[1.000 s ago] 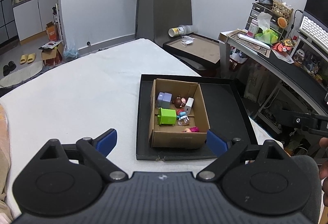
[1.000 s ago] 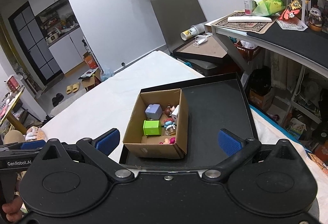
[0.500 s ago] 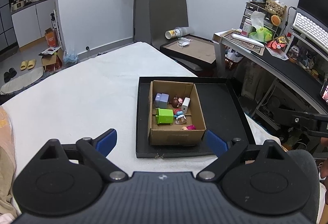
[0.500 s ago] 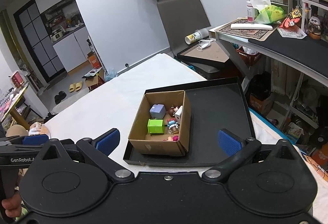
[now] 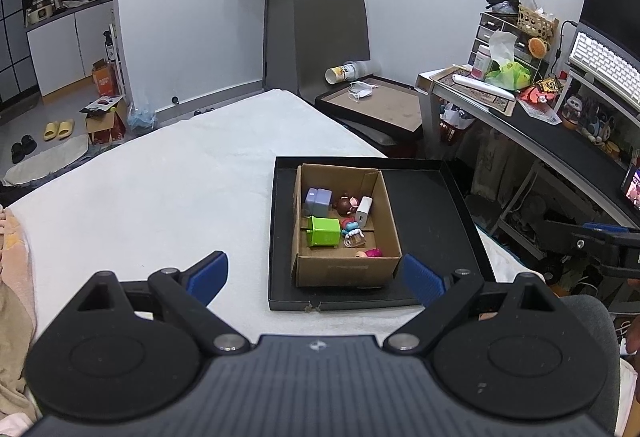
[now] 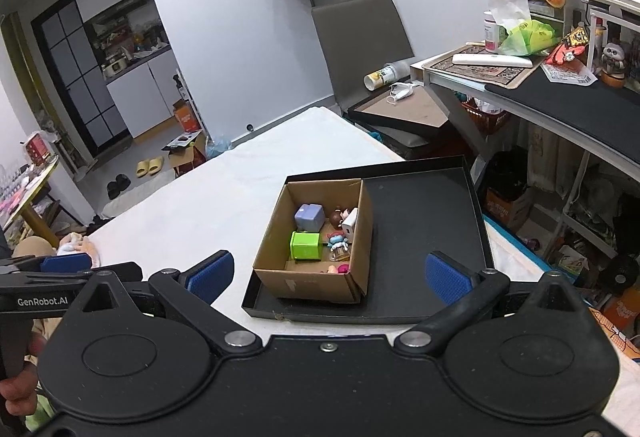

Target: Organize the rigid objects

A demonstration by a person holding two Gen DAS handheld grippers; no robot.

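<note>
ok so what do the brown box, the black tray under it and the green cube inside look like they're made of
The brown box looks like matte corrugated cardboard: raw tan walls, folded flaps. The black tray looks like rigid board or plastic, matte; a chipped spot on its near rim hints at board. The green cube seems to be smooth moulded plastic, with a slight sheen.

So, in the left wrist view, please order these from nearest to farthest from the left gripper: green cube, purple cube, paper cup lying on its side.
From the left gripper:
1. Green cube, in the cardboard box, left side.
2. Purple cube, behind it, box's far left corner.
3. Paper cup, far beyond the bed, on the brown tray.
</note>
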